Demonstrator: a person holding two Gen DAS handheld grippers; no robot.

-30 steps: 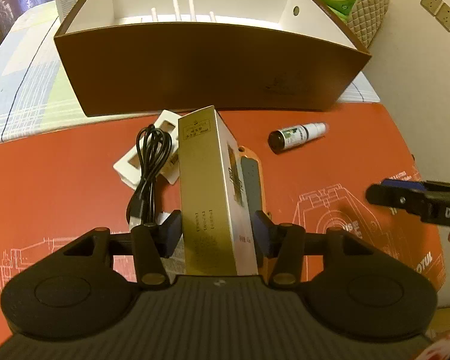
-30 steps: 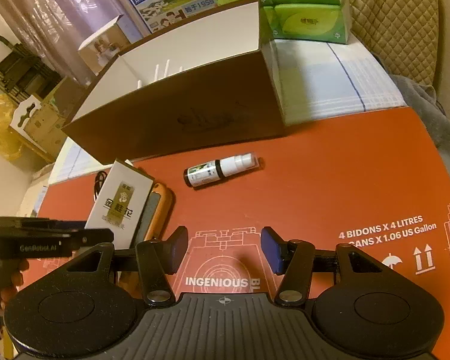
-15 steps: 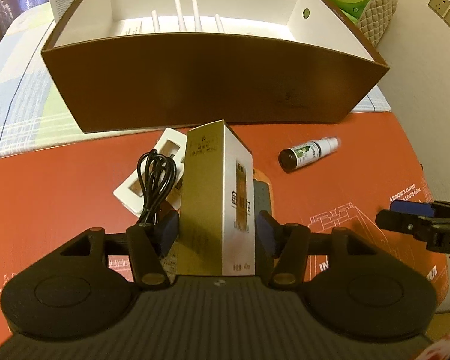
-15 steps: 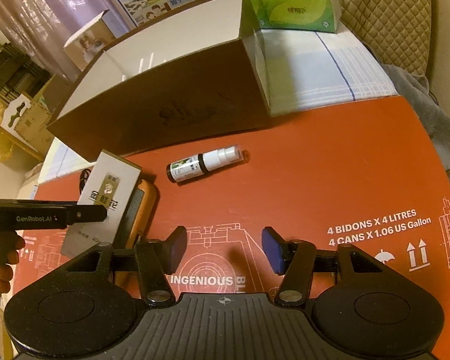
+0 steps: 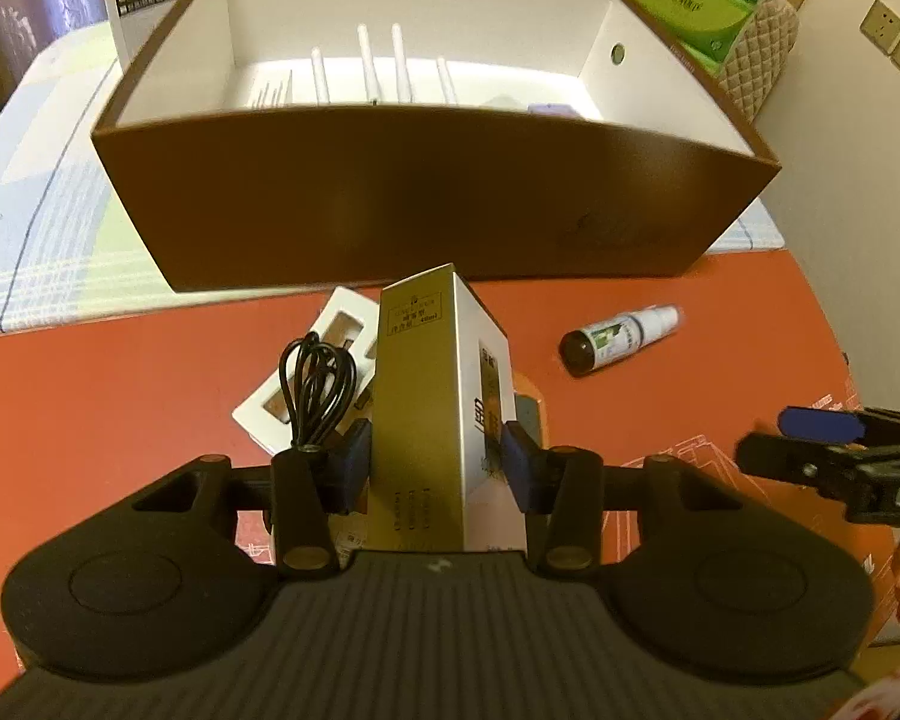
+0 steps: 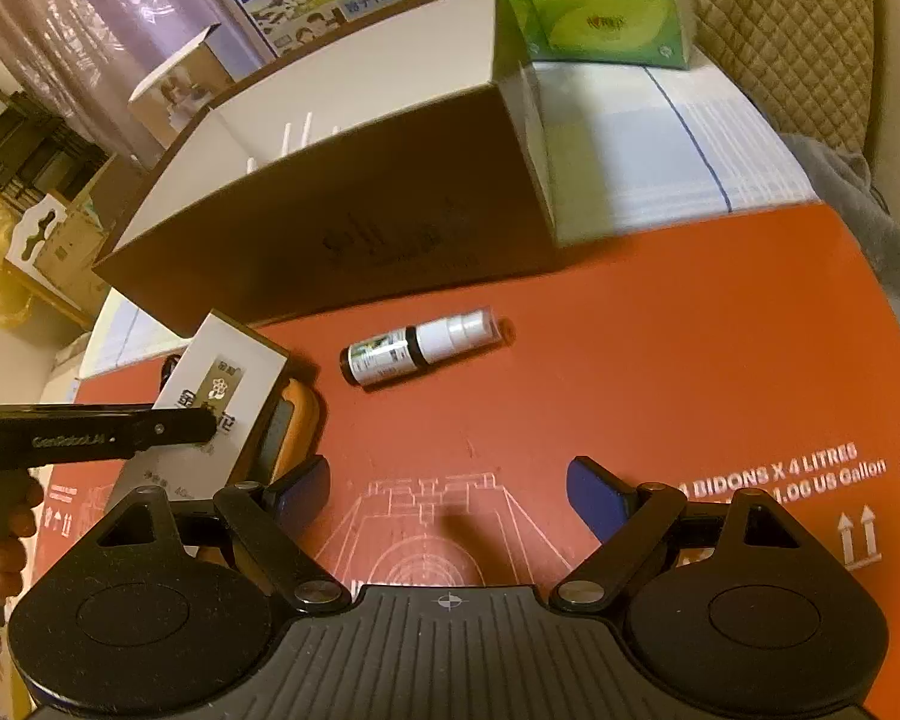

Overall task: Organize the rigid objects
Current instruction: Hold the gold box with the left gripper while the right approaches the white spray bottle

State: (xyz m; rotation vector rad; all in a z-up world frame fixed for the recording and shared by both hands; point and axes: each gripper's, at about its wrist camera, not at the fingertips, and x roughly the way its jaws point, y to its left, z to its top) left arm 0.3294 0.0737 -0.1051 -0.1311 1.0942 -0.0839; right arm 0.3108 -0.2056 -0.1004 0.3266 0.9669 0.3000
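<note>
My left gripper is shut on a tall gold-and-white carton and holds it lifted above the red mat, in front of the big brown box; the carton also shows in the right wrist view. My right gripper is open and empty, low over the red mat. A small spray bottle lies on its side ahead of it, also in the left wrist view. An orange-edged device lies beside the carton.
A black coiled cable lies on a white insert tray left of the carton. The brown box holds white sticks and small items. Green tissue packs stand behind it. A checked cloth lies to the left.
My left gripper has lifted the carton and carried it toward the brown box. My right gripper has opened wider and come closer to the spray bottle.
</note>
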